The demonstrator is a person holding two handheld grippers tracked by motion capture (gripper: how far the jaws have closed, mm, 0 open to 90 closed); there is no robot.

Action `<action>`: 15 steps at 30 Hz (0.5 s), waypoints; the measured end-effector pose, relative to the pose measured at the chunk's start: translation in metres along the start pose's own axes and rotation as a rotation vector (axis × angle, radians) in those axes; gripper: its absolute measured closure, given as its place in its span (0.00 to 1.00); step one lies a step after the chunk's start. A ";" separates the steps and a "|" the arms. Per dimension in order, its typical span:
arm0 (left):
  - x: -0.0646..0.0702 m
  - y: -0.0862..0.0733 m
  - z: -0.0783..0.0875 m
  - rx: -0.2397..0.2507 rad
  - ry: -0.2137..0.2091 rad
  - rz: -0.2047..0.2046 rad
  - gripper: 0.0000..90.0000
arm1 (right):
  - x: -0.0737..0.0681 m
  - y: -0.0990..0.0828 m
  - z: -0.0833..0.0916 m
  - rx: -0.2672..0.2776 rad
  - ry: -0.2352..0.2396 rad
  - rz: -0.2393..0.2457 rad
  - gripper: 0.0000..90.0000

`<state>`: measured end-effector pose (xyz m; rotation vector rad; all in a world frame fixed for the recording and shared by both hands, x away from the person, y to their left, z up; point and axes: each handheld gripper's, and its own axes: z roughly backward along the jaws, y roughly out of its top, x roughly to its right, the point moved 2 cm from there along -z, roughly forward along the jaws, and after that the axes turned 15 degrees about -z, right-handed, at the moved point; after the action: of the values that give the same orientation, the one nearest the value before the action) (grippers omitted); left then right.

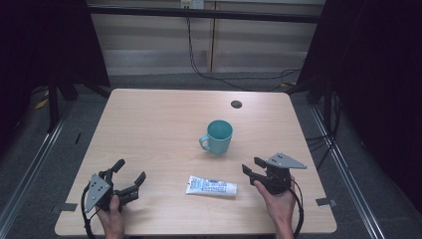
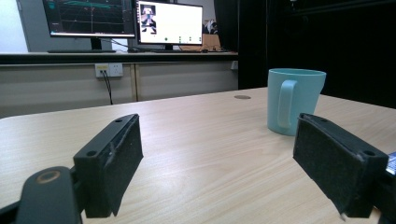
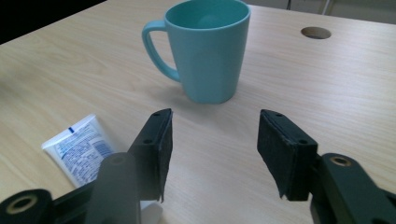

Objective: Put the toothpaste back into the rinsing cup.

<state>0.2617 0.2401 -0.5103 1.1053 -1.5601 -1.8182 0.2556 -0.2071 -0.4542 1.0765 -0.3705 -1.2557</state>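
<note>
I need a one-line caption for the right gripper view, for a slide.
Open right gripper faces an upright teal mug on the wooden table, with a white tube lying beside its left jaw.

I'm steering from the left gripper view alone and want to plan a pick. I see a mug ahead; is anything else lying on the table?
Observer: Yes, a white toothpaste tube lies flat on the table, nearer the person than the teal mug.
Operator: Where is the other gripper?
Observer: The right gripper is held at the table's near right, jaws apart, nothing between them.
Operator: Is the mug empty?
Observer: In the right gripper view its inside looks empty, as far as the rim lets me see.
</note>
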 end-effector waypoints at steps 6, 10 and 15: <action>0.000 0.000 0.000 -0.003 0.000 -0.003 0.17 | -0.005 0.004 -0.006 -0.051 0.040 0.018 0.52; 0.000 0.000 0.000 -0.003 0.000 -0.005 0.17 | -0.009 0.007 -0.009 -0.094 0.062 0.036 0.49; 0.000 0.000 0.000 0.000 0.002 0.000 0.17 | -0.014 0.011 -0.013 -0.132 0.106 0.043 0.46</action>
<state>0.2616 0.2400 -0.5104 1.1069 -1.5589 -1.8172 0.2674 -0.1899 -0.4474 1.0125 -0.2256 -1.1633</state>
